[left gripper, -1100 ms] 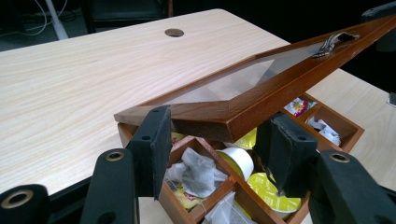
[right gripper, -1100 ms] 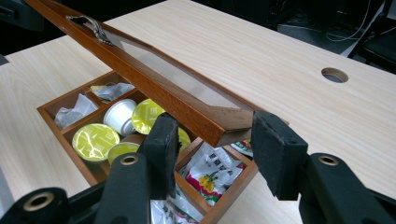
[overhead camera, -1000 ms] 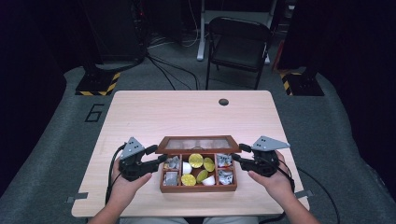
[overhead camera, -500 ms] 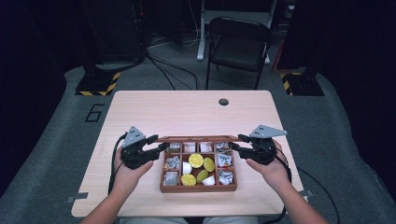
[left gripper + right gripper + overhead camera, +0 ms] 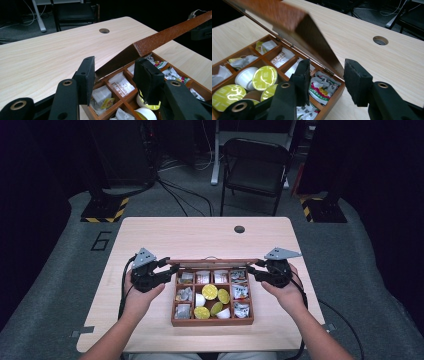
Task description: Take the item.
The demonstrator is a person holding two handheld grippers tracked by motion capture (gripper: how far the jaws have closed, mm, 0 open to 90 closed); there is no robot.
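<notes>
High view: lid (image 5: 212, 262) further back, upright; both grippers' jaws narrower.

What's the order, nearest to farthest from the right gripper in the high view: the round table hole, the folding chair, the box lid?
1. Box lid, right beside the right gripper.
2. Table hole, farther up the tabletop.
3. Folding chair, beyond the table's far edge.
</notes>
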